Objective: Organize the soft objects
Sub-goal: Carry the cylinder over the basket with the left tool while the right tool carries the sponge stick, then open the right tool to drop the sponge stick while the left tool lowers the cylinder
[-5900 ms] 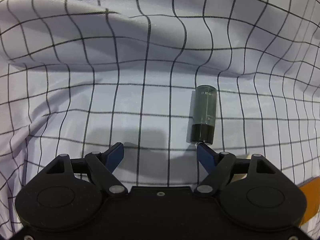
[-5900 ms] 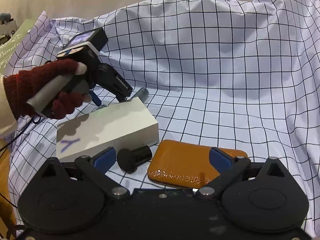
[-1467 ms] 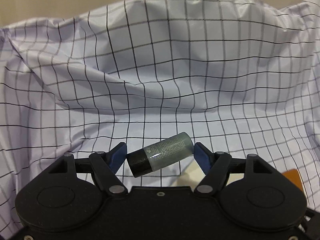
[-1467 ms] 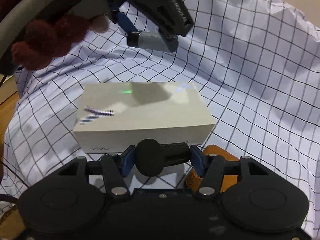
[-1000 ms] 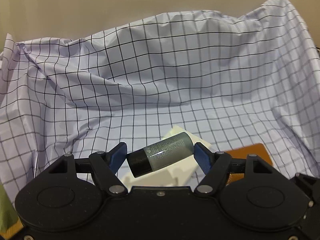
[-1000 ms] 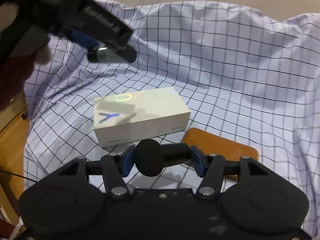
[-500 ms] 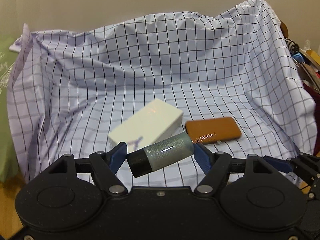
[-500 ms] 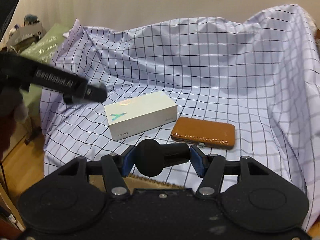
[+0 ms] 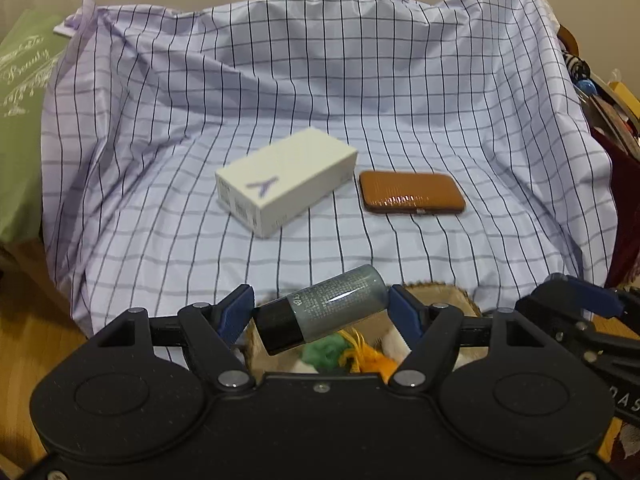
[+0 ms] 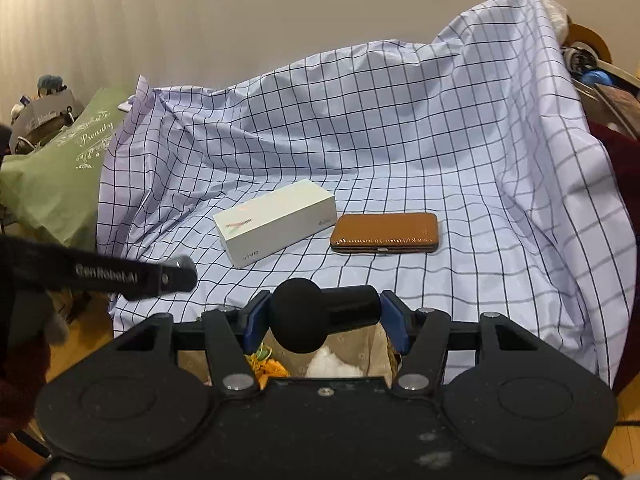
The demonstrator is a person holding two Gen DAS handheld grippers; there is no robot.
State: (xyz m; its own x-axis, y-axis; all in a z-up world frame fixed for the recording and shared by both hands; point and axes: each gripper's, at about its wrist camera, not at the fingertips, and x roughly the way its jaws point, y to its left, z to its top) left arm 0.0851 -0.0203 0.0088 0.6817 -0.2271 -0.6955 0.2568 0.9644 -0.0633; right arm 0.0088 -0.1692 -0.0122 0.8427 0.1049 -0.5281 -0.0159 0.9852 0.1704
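My left gripper [image 9: 322, 314] is shut on a grey-green bottle with a black cap [image 9: 324, 312], held tilted above a basket [image 9: 448, 300] that holds soft green, orange and white things [image 9: 344, 354]. My right gripper [image 10: 325, 318] is shut on a black round-headed cylinder [image 10: 316, 314], also above the basket [image 10: 372, 344], where white fluff [image 10: 332, 364] and orange fibres [image 10: 268, 366] show. The right gripper shows at the right of the left wrist view [image 9: 576, 312], and the left gripper at the left of the right wrist view [image 10: 120, 274].
A white box [image 9: 286, 180] and a brown leather case [image 9: 412, 198] lie on the checked cloth [image 9: 360, 80] over a seat. A green bag [image 10: 60, 176] stands at the left. Clutter sits at the right edge [image 10: 600, 80]. Wooden floor lies below.
Both grippers have pulled back and away from the cloth with their objects. The basket of soft things has come into view beneath them.
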